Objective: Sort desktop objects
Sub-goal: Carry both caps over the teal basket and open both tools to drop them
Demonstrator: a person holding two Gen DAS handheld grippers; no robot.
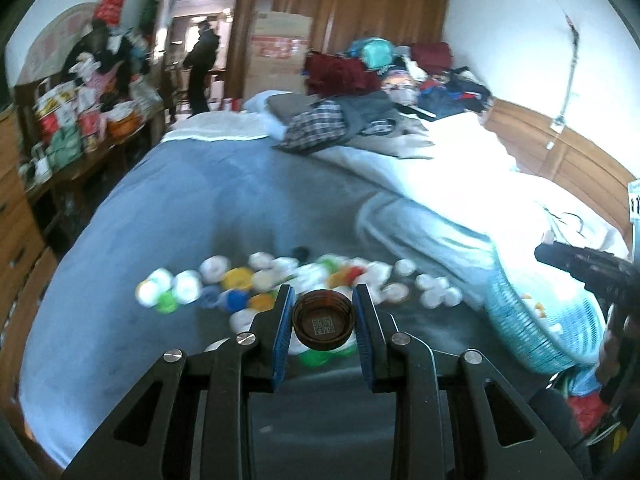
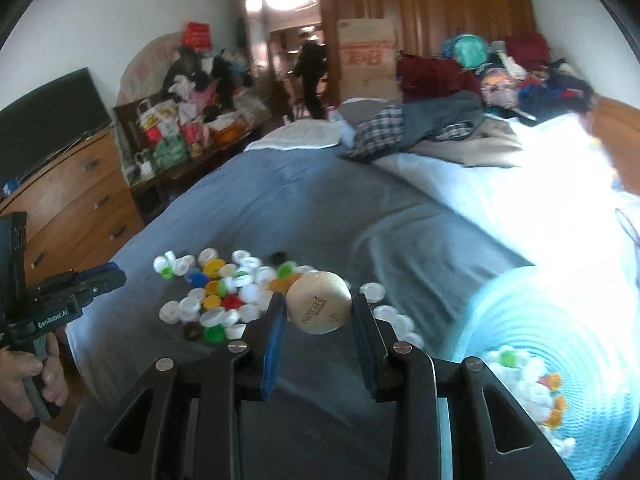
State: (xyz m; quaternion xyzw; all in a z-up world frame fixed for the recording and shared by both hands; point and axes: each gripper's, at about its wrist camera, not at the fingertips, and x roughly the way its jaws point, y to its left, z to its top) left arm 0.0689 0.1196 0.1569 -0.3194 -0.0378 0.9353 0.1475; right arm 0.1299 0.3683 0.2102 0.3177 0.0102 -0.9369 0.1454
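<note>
Pinching a brown cap point(image 1: 324, 322), left gripper point(image 1: 323, 312)—right gripper point(image 2: 319, 312) clamps a beige lid point(image 2: 319, 302)—above open blanket point(image 2: 280, 208).

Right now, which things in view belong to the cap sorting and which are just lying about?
Job:
- brown cap in left hand-held gripper
- beige Nescafe cap in right hand-held gripper
- loose caps on the blue blanket
- turquoise basket holding caps

Lying about:
- plaid clothes
- cardboard box
- dresser

The blanket point(image 2: 280, 208) on the bed is soft blue cloth, the caps point(image 2: 212, 296) are smooth plastic, the basket point(image 2: 560, 320) is ridged blue plastic, and the dresser point(image 2: 80, 200) is shiny brown wood.
</note>
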